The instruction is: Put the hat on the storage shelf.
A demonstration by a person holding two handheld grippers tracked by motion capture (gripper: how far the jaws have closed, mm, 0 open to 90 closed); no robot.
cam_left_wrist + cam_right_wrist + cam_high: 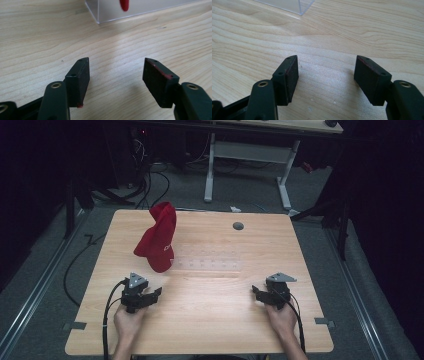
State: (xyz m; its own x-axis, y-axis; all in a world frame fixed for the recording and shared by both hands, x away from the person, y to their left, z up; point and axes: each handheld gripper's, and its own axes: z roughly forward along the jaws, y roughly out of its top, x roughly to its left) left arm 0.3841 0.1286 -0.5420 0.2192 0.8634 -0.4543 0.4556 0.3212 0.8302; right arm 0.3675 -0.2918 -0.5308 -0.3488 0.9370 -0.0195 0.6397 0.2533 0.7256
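Observation:
A red cap stands upright on the left half of the wooden table, apparently propped on a clear plastic stand whose flat base stretches to its right. My left gripper rests on the table just in front of the cap, open and holding nothing. In the left gripper view its jaws are wide apart over bare wood, with the clear stand and a bit of the red cap ahead. My right gripper sits near the front right, open and pointing left. Its own view shows bare wood and a corner of the stand.
A small grey round disc is set in the table near the far edge. Beyond the table stand a white desk frame and cables on a grey floor. A hand holds each gripper at the near edge.

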